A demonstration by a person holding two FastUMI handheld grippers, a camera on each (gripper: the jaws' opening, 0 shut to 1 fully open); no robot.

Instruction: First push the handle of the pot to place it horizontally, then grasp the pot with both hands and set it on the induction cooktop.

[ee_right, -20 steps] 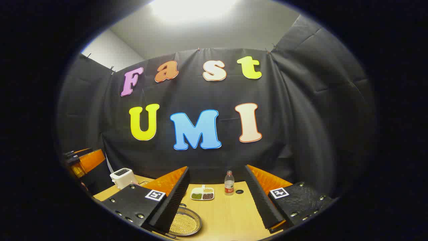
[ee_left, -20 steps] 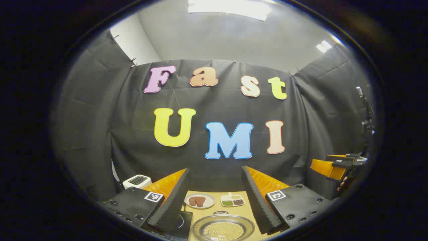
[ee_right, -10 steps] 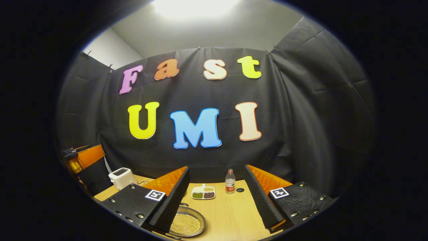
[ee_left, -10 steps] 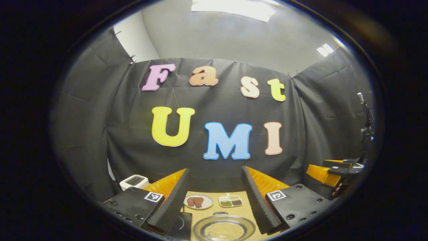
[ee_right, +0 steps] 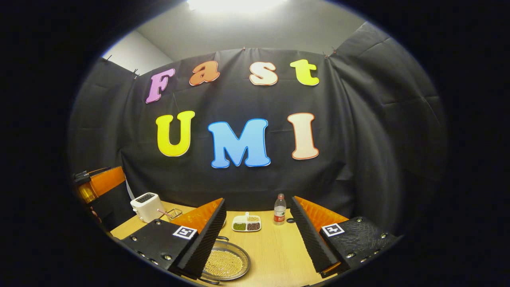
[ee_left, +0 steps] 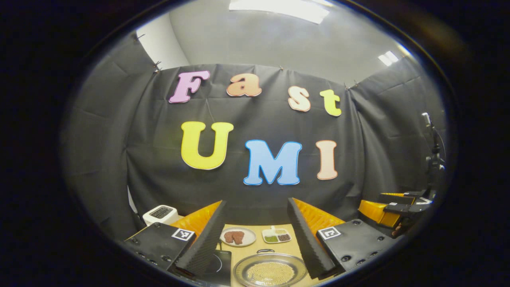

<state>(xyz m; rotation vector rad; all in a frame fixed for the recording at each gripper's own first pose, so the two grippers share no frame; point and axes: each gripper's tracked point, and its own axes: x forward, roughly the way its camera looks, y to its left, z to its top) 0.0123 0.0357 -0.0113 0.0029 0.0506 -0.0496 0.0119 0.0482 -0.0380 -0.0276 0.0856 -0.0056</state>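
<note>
The pot is a shallow metal pan holding small yellow grains, low on the wooden table between my left gripper's fingers. A small loop handle sits on its far rim. Left of it lies the black induction cooktop, partly behind the left finger. My left gripper is open above them, holding nothing. In the right gripper view the pot lies at lower left, half hidden by a finger, its handle at the far rim. My right gripper is open and holds nothing.
A plate of brown meat and a divided dish lie beyond the pot. A white toaster, a wire rack and a bottle stand near the back wall. Bare tabletop lies right of the pot.
Both views have dipped slightly, so more of the table and pot shows. In the left gripper view the other gripper has sunk lower at the right edge.
</note>
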